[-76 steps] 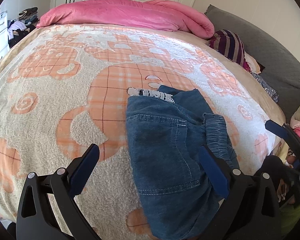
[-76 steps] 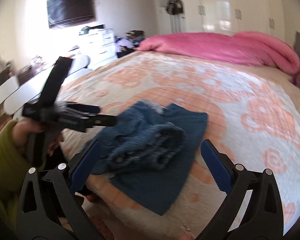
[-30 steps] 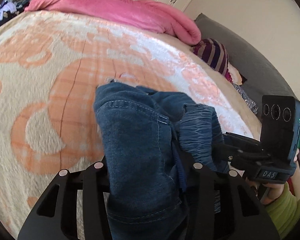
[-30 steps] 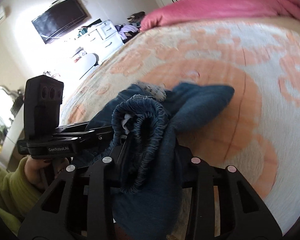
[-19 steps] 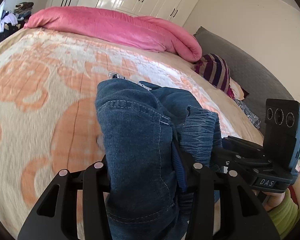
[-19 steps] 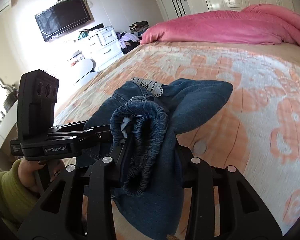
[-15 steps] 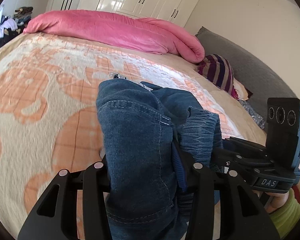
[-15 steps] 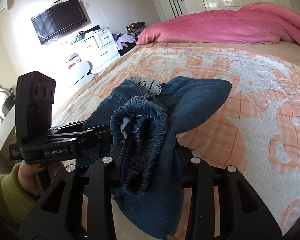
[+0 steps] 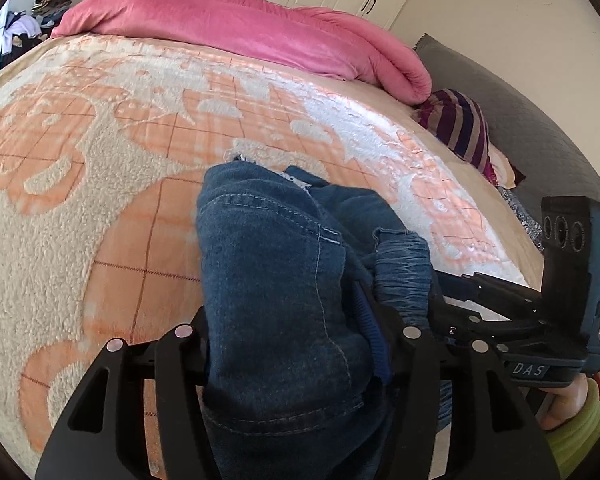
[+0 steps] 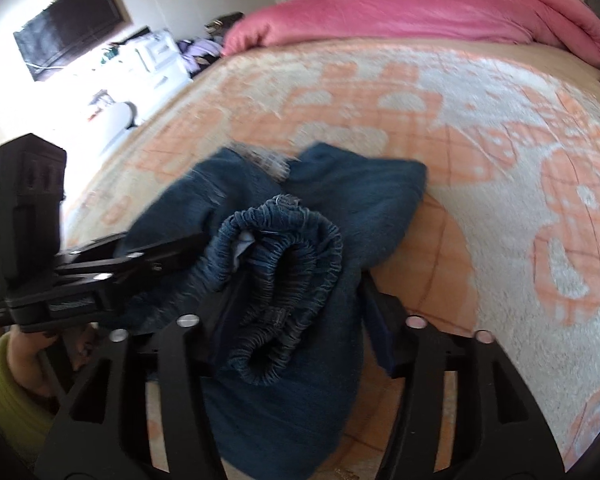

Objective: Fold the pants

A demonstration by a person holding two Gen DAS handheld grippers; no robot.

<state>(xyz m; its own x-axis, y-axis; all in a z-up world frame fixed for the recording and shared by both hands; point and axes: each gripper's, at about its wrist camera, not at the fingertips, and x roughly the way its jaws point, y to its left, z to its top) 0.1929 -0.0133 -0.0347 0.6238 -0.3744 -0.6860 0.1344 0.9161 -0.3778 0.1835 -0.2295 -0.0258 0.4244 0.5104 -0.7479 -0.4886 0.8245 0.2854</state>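
The folded blue denim pants [image 9: 276,280] are held over the near edge of the bed [image 9: 80,200]. My left gripper [image 9: 288,320] is shut on the pants at their left side, the denim bulging up between its fingers. My right gripper [image 10: 296,300] is shut on the bunched elastic waistband [image 10: 288,248] at the pants' right side [image 10: 356,192]. A white lace trim [image 9: 296,178] shows at the pants' far edge. Each gripper shows in the other's view, the right one [image 9: 512,320] and the left one [image 10: 72,272], close beside the pants. The fingertips are hidden in the cloth.
The bed has an orange and cream fleece blanket [image 10: 500,140]. A rolled pink duvet [image 9: 240,36] lies at its far end. A striped pillow [image 9: 460,128] and grey headboard [image 9: 540,140] are at the right. A white dresser [image 10: 156,60] and wall TV [image 10: 72,20] stand left.
Both grippers closed on the pants and lifted them off the blanket. In the last half second the views have tipped down toward the bed, with the pants still gripped.
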